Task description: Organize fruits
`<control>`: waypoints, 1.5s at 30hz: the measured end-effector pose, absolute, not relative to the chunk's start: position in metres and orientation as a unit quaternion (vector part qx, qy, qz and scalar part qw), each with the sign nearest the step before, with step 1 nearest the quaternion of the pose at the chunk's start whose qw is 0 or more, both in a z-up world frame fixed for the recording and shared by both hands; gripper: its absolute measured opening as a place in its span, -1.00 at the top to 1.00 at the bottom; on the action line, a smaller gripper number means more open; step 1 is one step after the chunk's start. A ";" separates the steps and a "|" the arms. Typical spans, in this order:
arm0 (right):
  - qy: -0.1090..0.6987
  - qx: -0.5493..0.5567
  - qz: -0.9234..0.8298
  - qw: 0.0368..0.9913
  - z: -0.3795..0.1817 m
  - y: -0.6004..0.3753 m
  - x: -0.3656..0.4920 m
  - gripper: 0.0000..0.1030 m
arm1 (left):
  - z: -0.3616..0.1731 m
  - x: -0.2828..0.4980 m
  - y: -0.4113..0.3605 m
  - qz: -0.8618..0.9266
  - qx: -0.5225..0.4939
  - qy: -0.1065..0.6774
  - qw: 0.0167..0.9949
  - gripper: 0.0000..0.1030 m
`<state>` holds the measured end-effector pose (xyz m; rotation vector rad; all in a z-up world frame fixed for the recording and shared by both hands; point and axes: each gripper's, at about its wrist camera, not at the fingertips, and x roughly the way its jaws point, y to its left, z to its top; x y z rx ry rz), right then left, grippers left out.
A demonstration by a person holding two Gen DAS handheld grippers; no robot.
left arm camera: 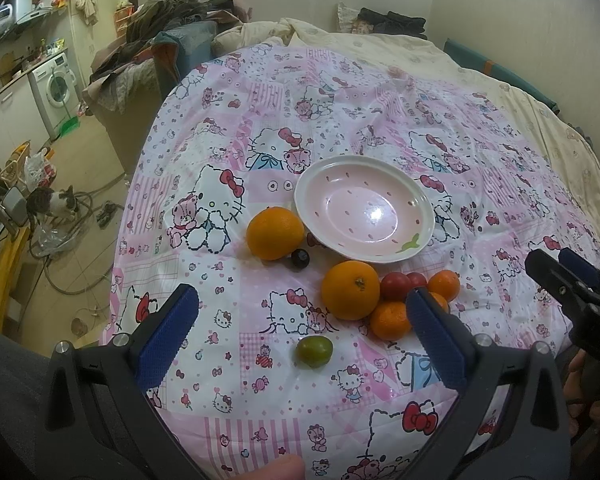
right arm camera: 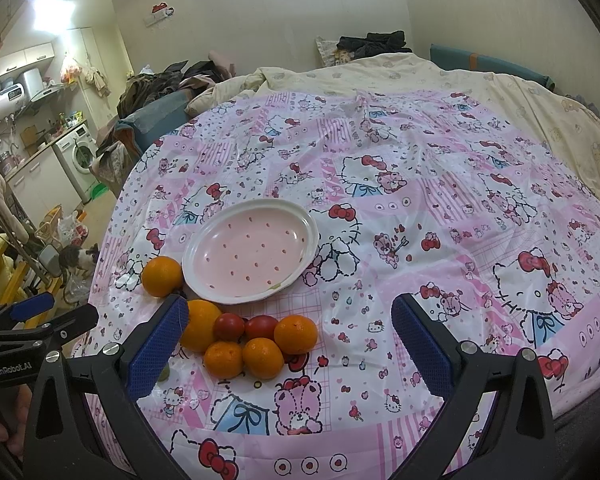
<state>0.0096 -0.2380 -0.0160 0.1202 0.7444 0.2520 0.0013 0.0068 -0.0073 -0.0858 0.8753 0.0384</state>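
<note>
The fruits [right arm camera: 256, 340] clustered near the cloth's [right arm camera: 420, 208] front-left edge, just before the plate [right arm camera: 250, 258]; open cloth spread right. Left gripper [left arm camera: 302, 320] and right gripper [right arm camera: 290, 344] both gaped wide, empty.

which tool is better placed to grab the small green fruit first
Left. The green fruit lies between the open left tool's fingers, close in front. In the right view it is nearly hidden behind the right tool's finger.

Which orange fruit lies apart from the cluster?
The large orange left of the pink plate; only a small dark fruit touches it, while the others bunch together.
</note>
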 end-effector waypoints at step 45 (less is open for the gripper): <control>0.377 0.076 0.131 0.914 -0.015 -0.244 0.015 -1.00 | -0.008 0.002 0.007 0.022 -0.042 0.429 0.902 -0.99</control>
